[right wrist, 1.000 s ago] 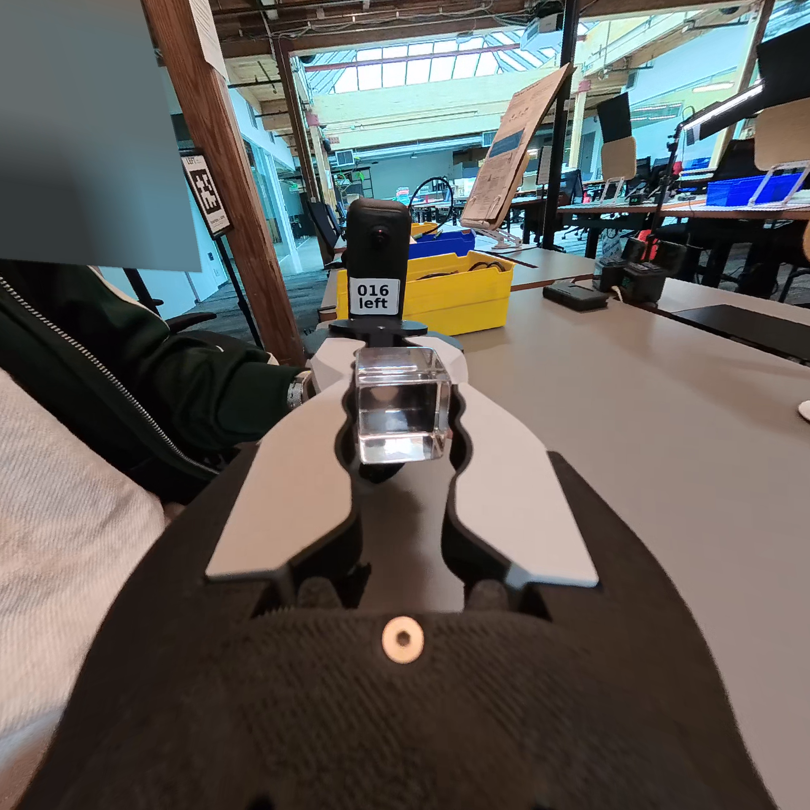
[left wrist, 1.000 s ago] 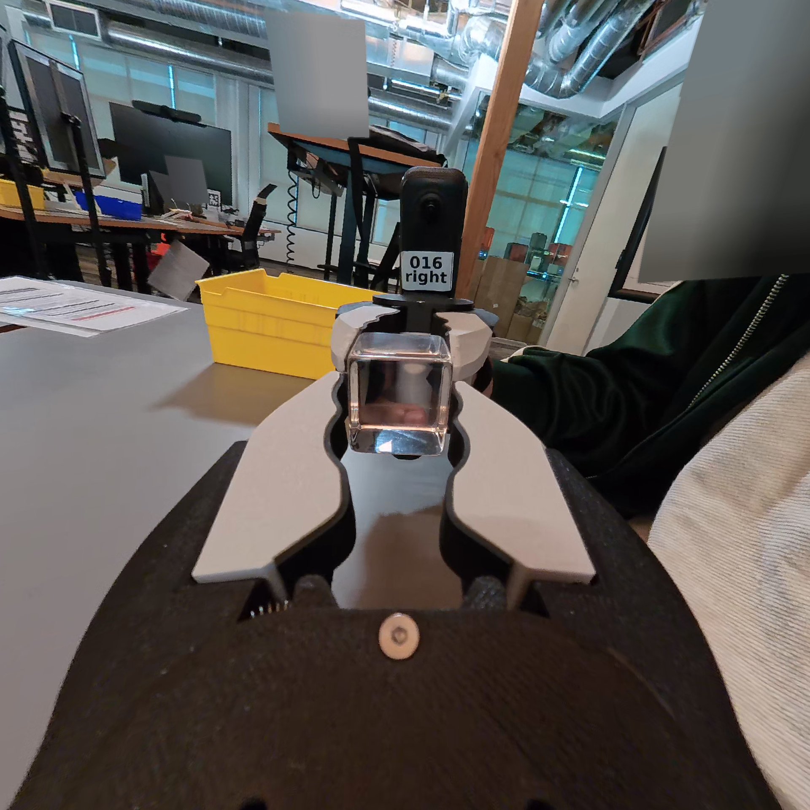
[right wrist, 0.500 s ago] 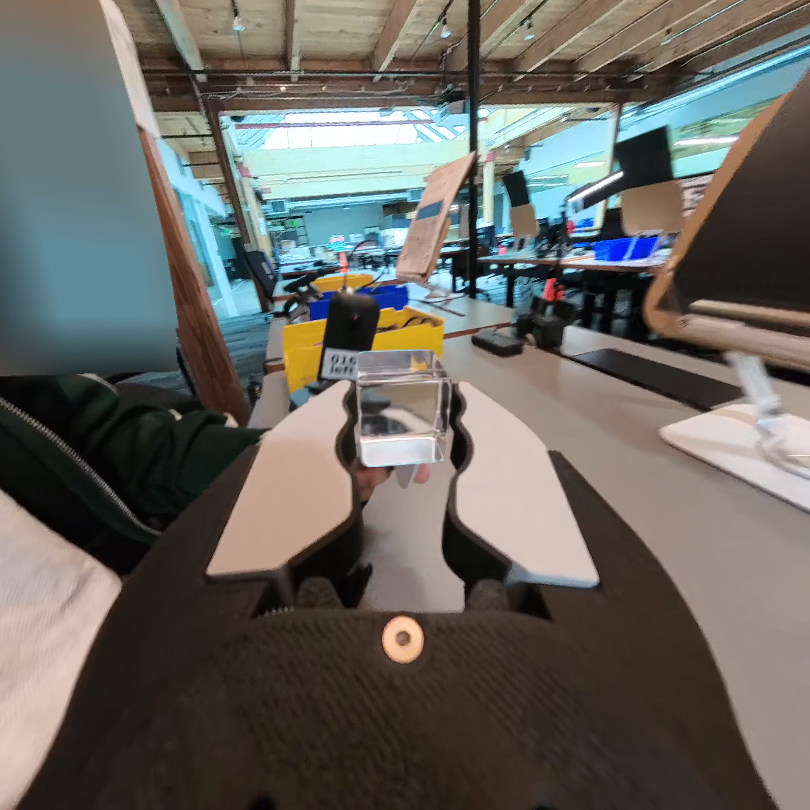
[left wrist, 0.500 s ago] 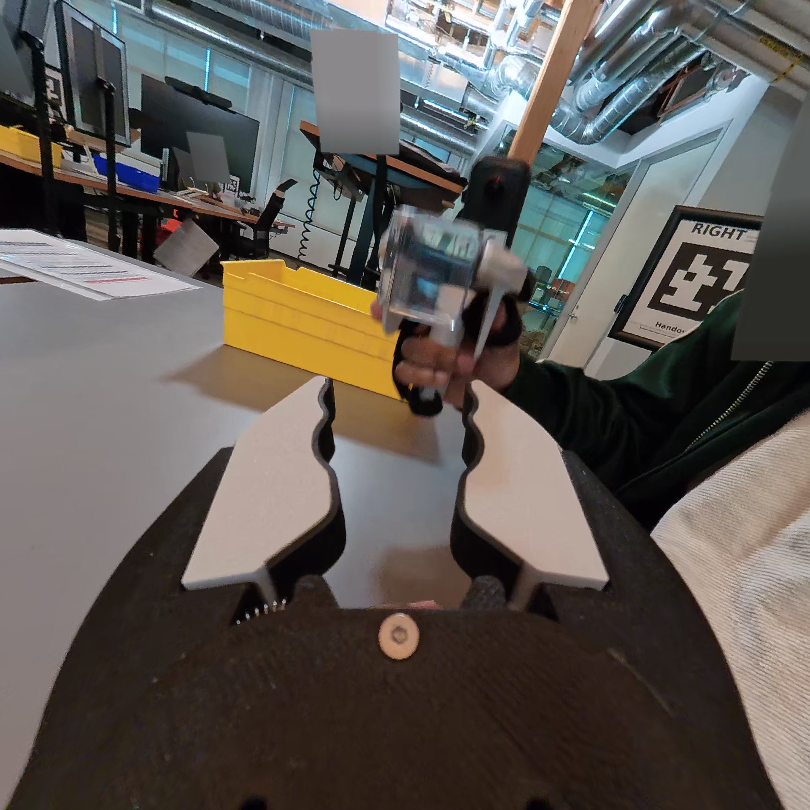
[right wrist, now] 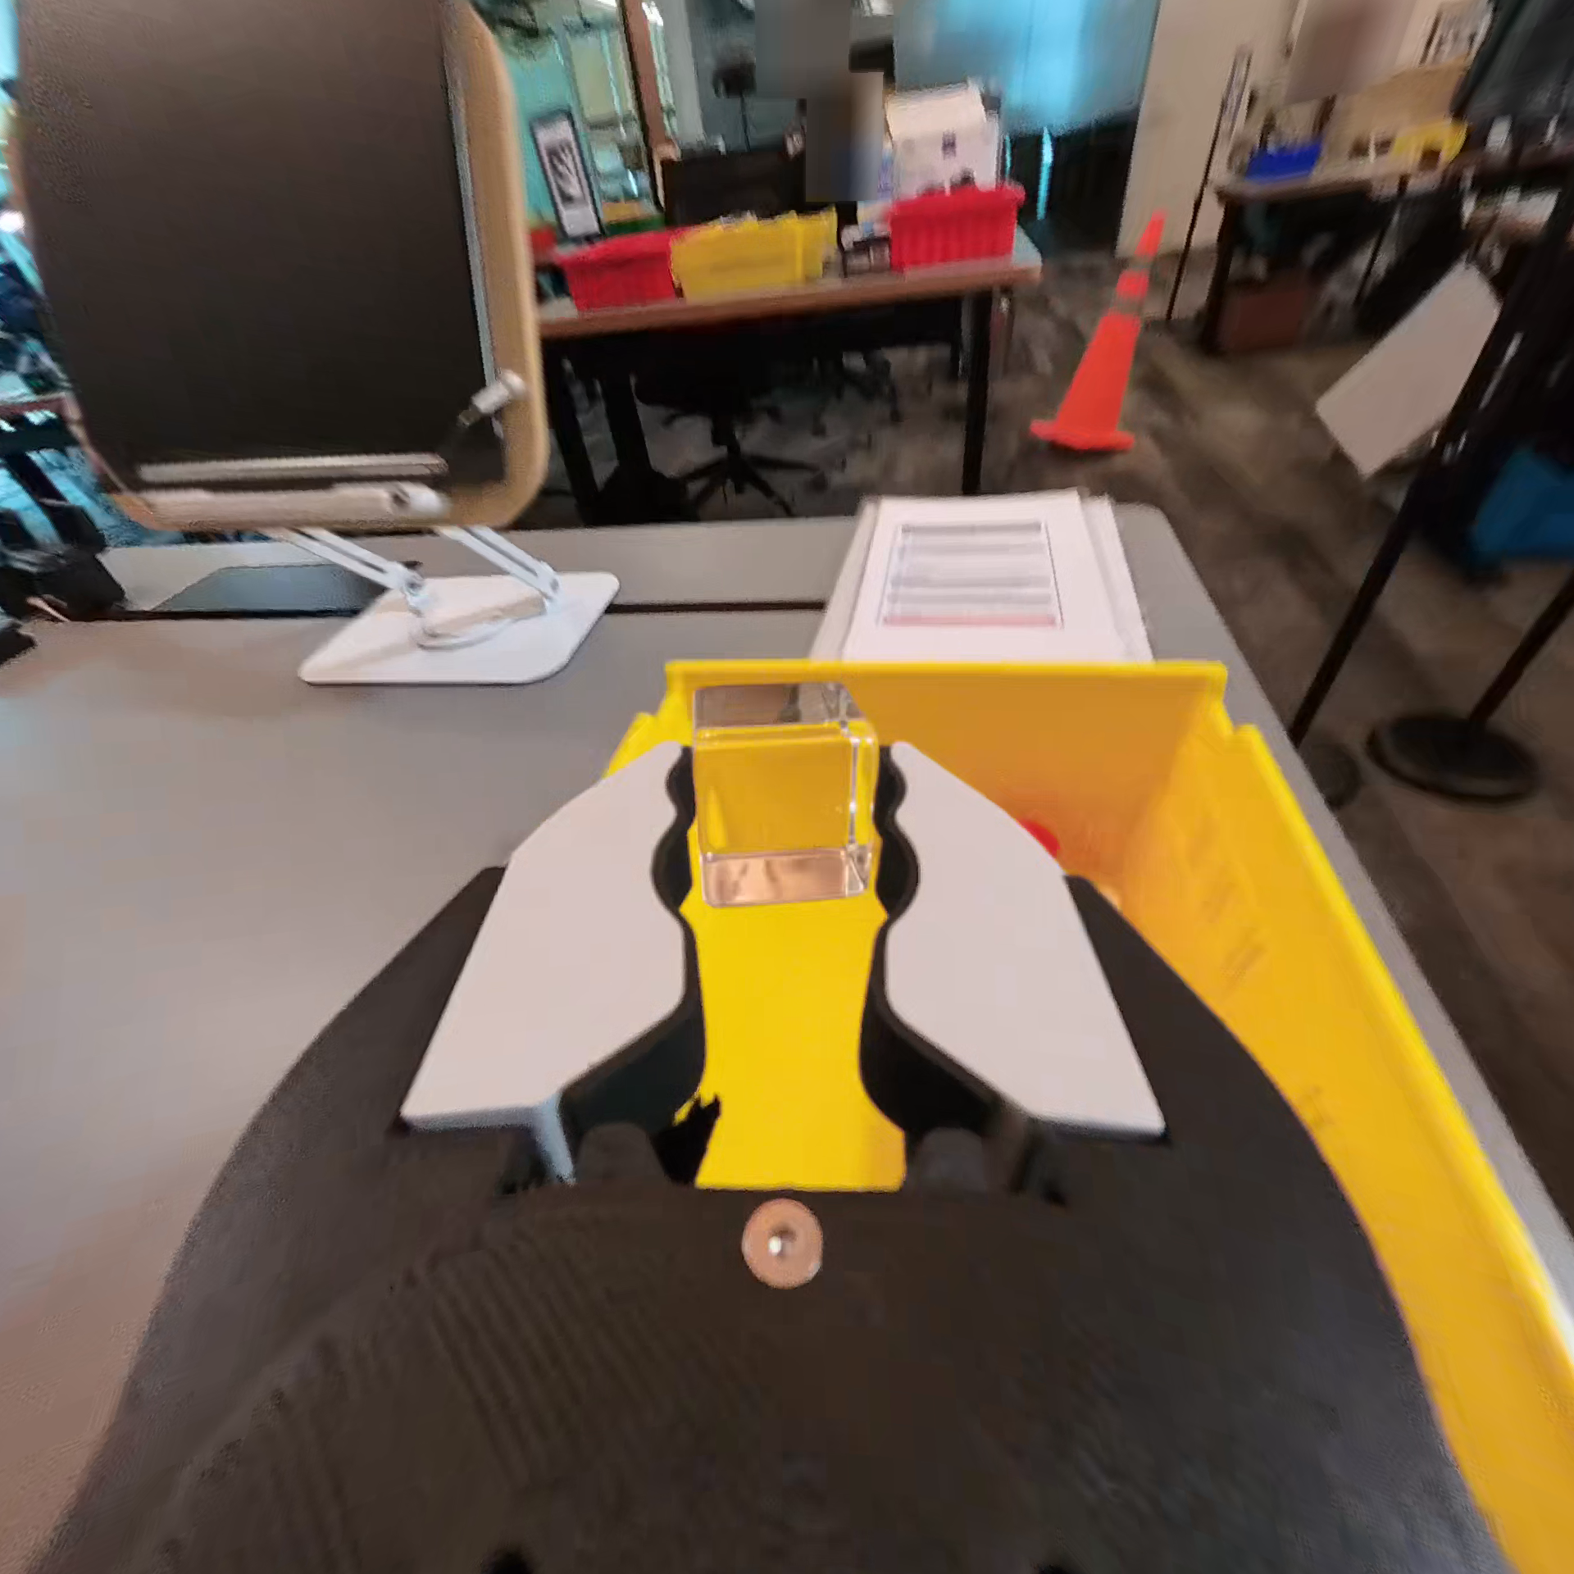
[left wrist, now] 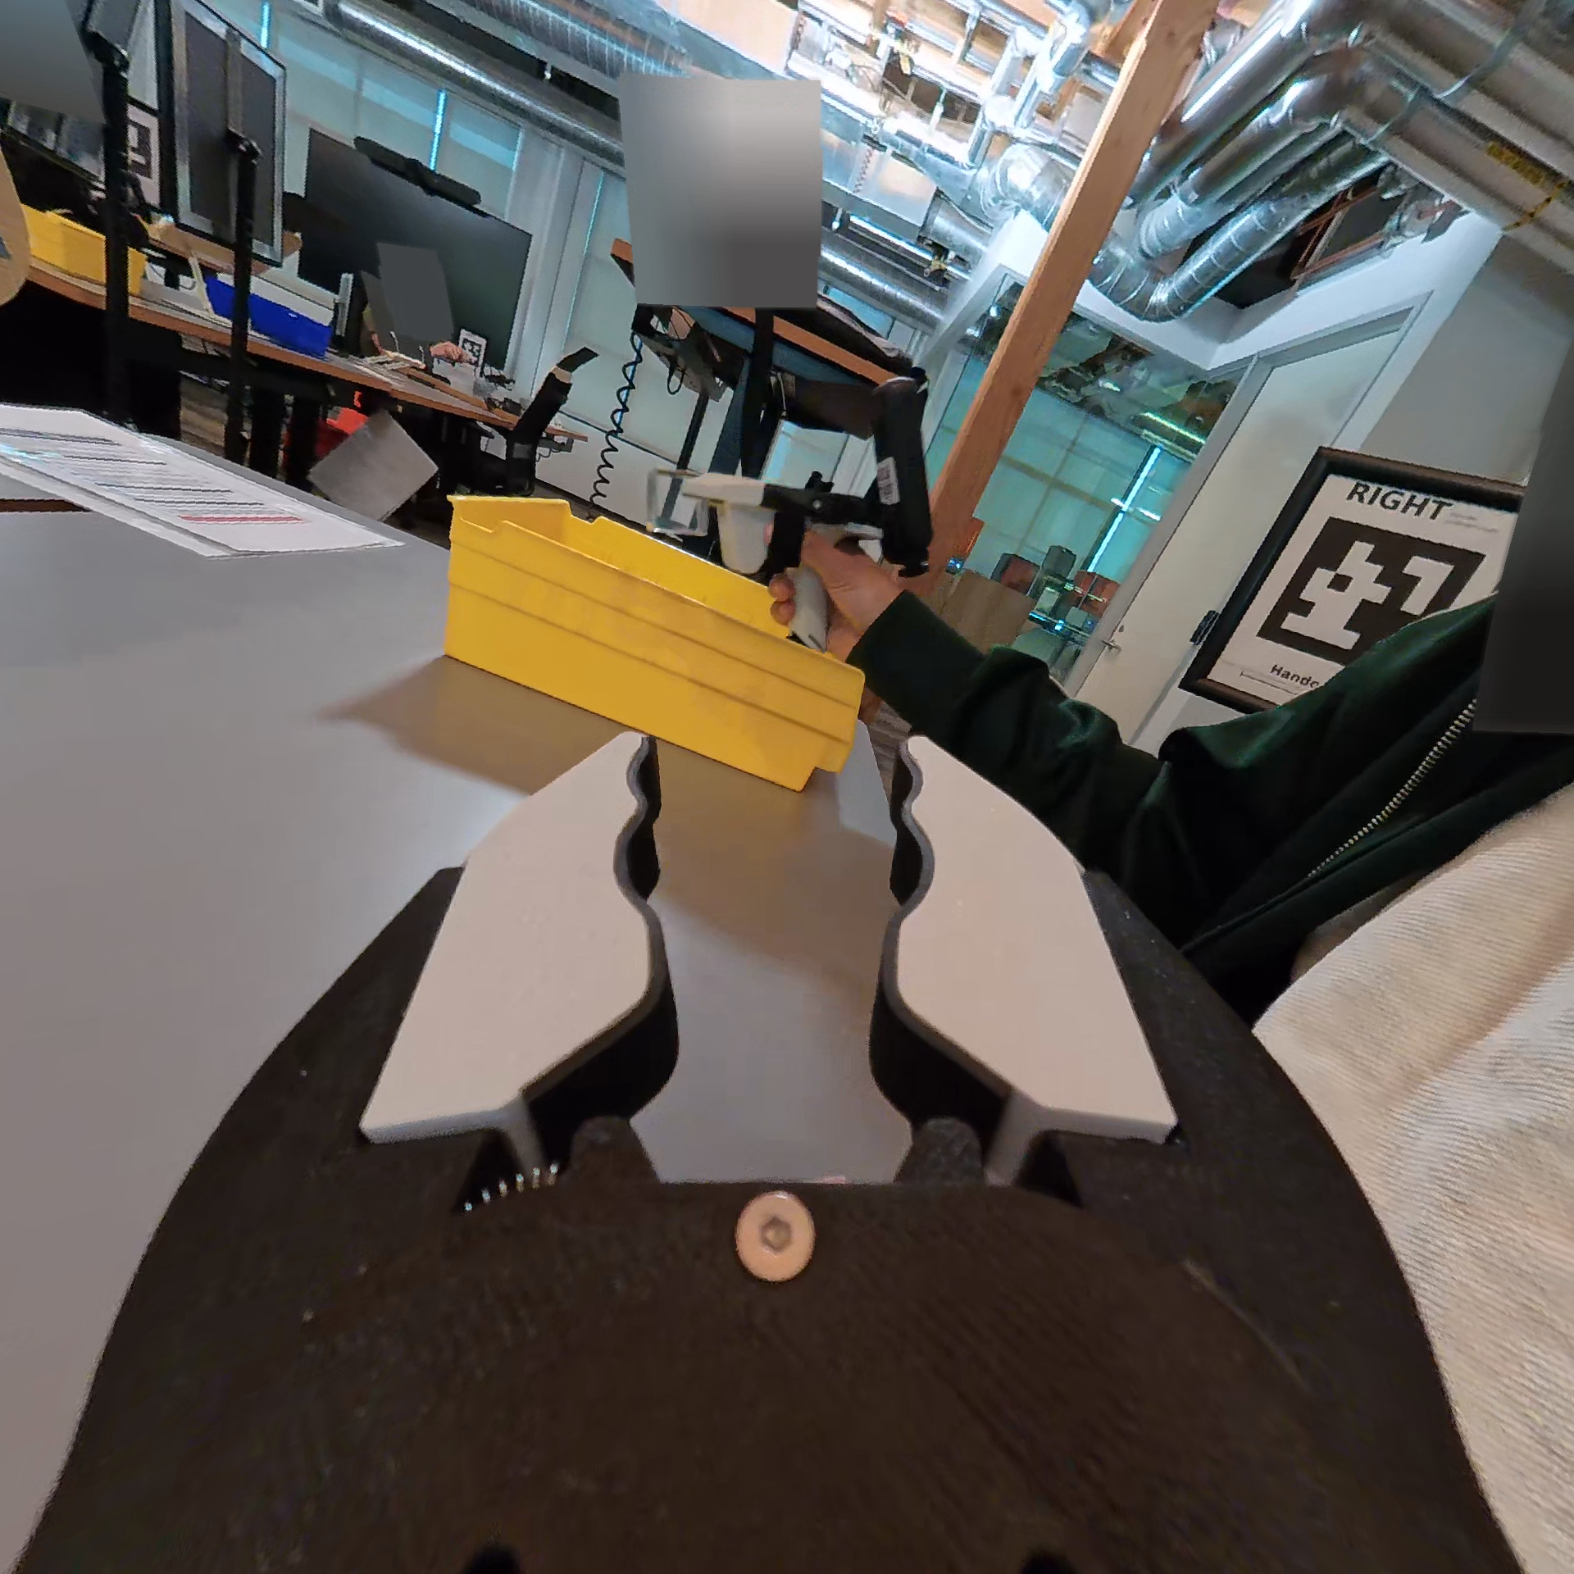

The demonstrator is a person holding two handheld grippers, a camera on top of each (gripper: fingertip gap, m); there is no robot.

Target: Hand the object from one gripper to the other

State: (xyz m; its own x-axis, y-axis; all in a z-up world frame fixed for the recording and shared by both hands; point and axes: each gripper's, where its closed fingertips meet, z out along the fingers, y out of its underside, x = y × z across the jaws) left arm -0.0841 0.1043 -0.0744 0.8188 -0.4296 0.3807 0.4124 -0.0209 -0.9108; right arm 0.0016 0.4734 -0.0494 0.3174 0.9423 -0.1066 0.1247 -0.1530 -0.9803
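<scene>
The right gripper (right wrist: 779, 792) clenched the clear cube (right wrist: 779, 809) between its fingertips above the yellow bin (right wrist: 1192, 852). The left gripper (left wrist: 775, 796) stood released and empty over the grey table (left wrist: 213, 724), well apart from the cube. Risks, as judged: smooth faces could let the cube slip sideways; a drop from height might make it bounce out of the bin or strike the red item (right wrist: 1041, 836) inside.
</scene>
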